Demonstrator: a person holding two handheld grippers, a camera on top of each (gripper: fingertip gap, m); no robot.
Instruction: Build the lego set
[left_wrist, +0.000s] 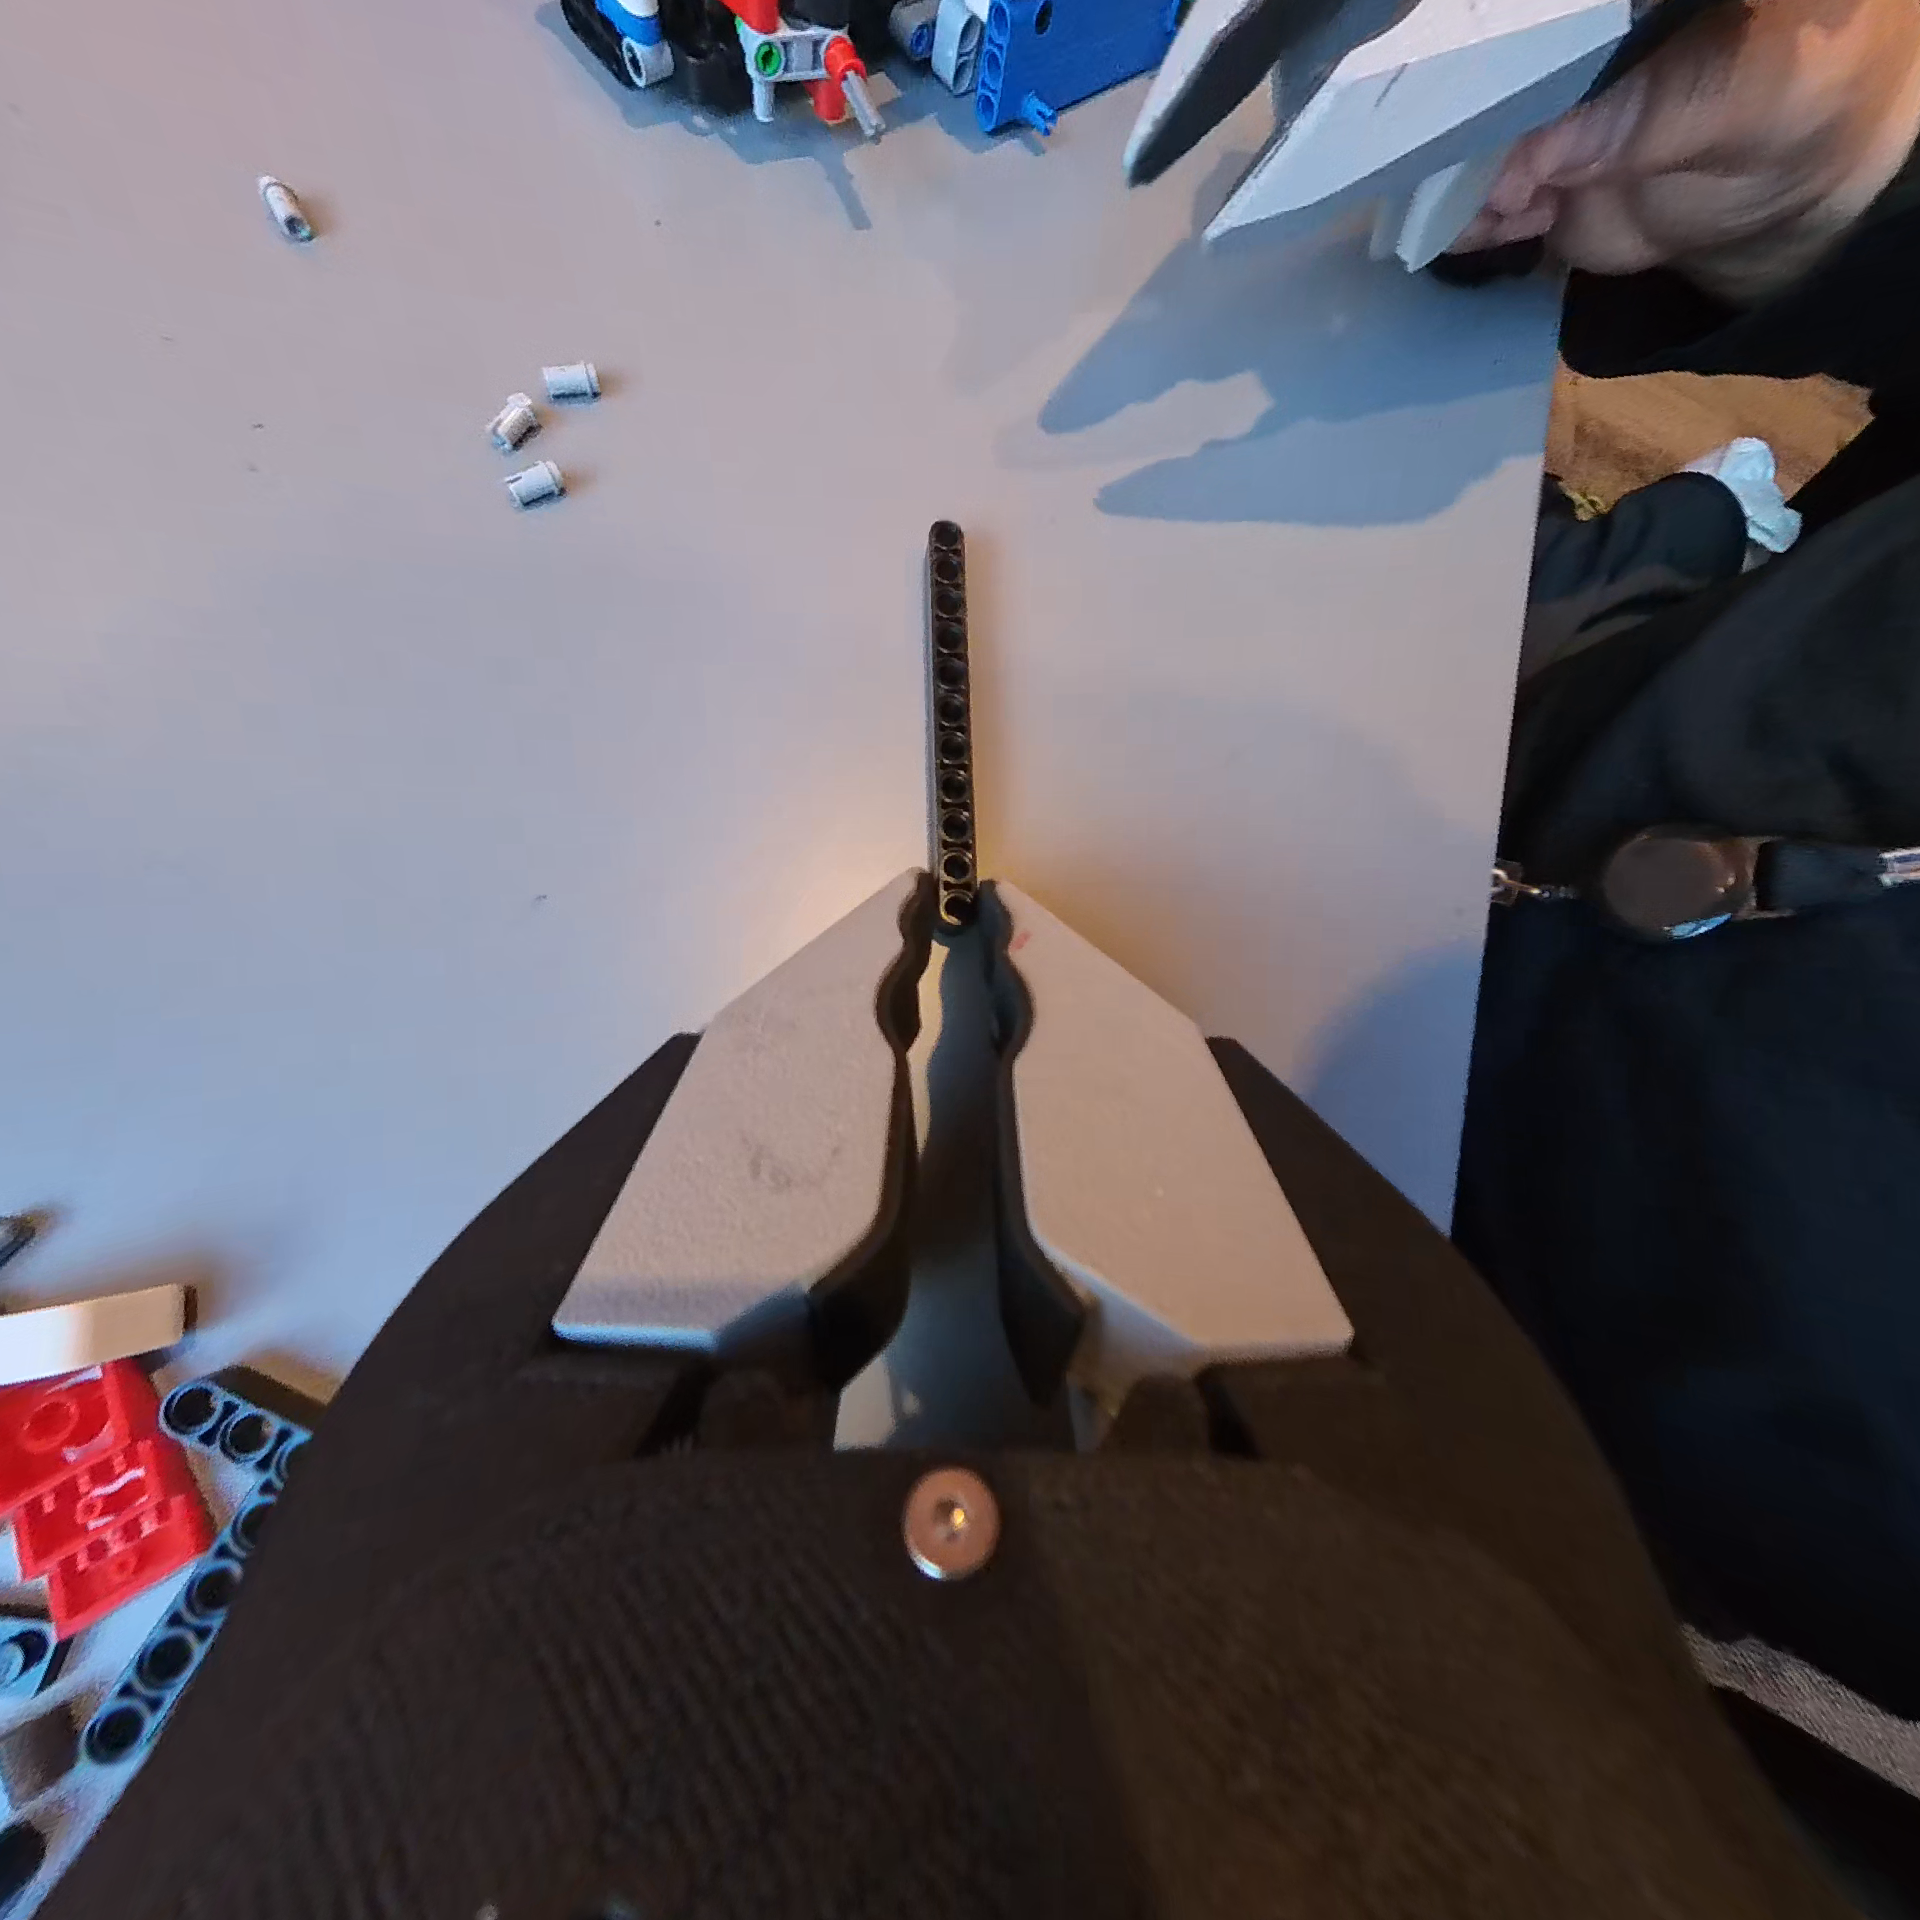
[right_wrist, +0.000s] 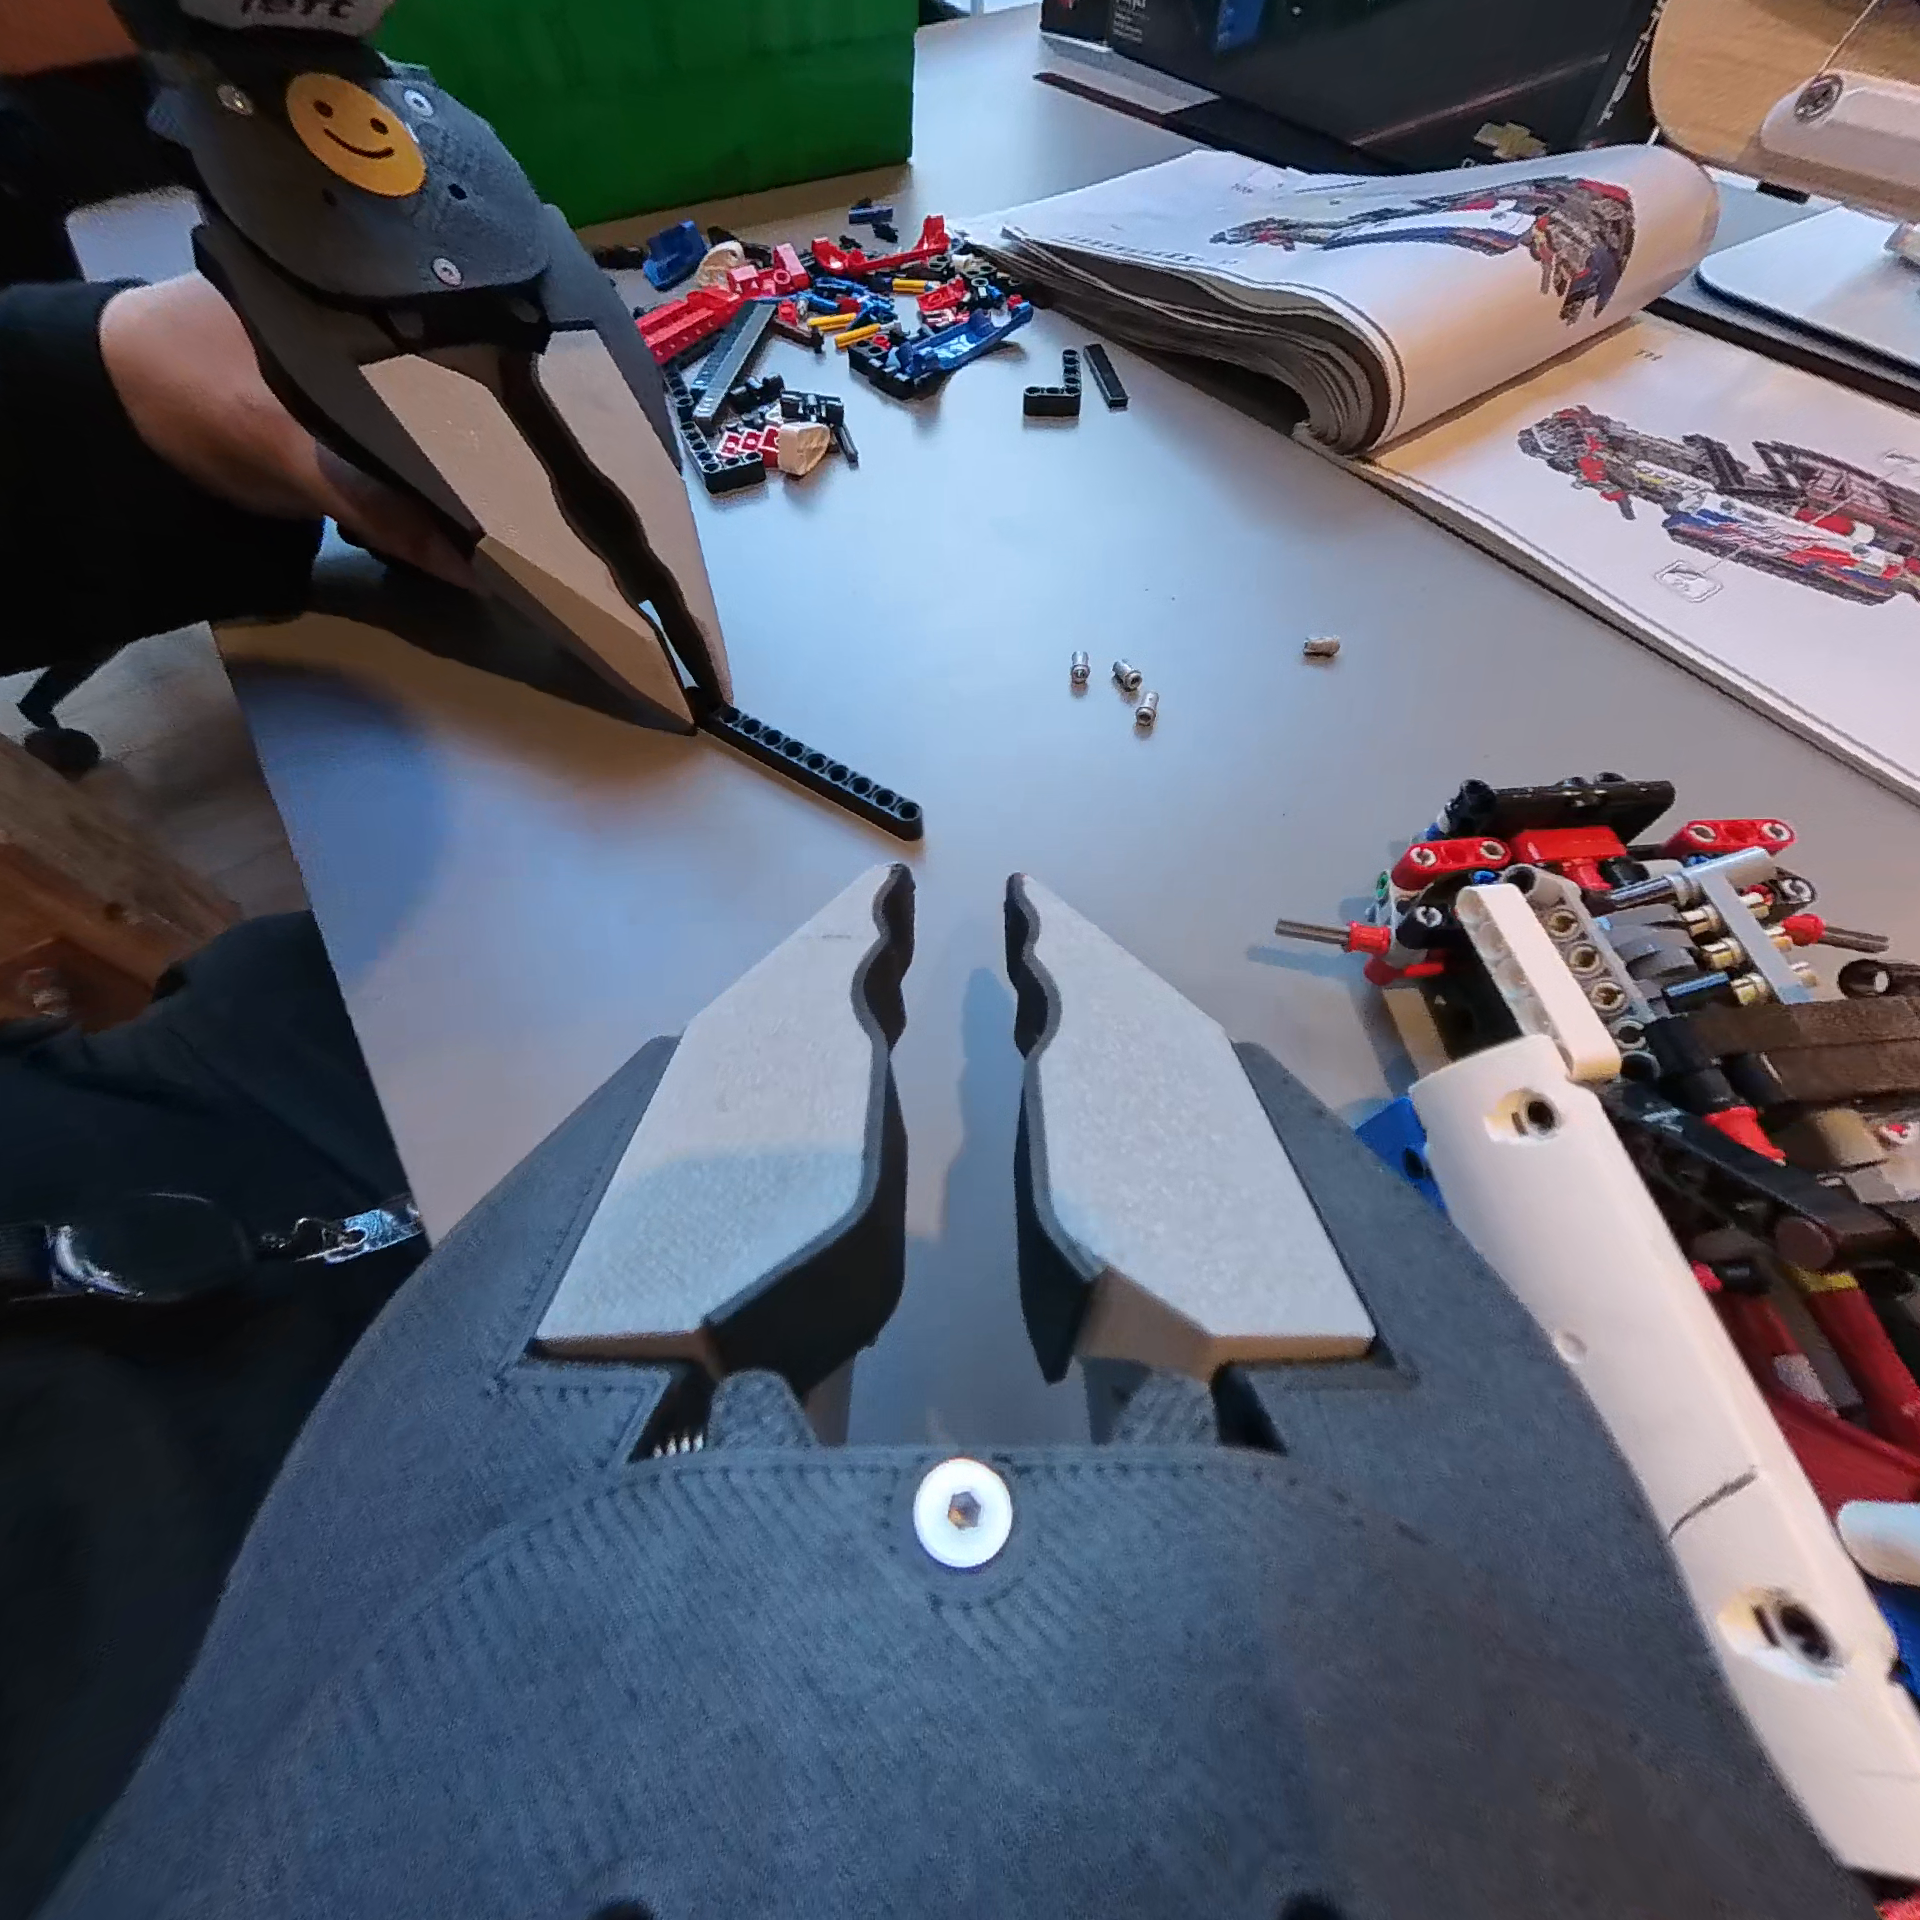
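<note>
Right wrist view takes in the grey table (right_wrist: 1039, 582) first, with an open instruction booklet (right_wrist: 1455, 312) far ahead and to the right of the right gripper (right_wrist: 959, 891). Just right of that gripper sits the half-built model (right_wrist: 1621, 997), a tangle of black, red, white and grey parts with a long white panel along its near side. Ahead and slightly left lies a scattered pile of loose pieces (right_wrist: 821, 332) in red, blue, black and yellow. The left gripper (right_wrist: 707, 707) comes in from the upper left, its tips down at the tabletop and clamped on one end of a long black beam (right_wrist: 821, 774). The beam is slim and straight, with a row of round holes along its length; it lies flat on the table, its free end just ahead of the right gripper's tips. The right gripper's jaws stand apart, holding nothing. Ahead and to its right lie four small grey pins (right_wrist: 1117, 681), three bunched, one apart.
</note>
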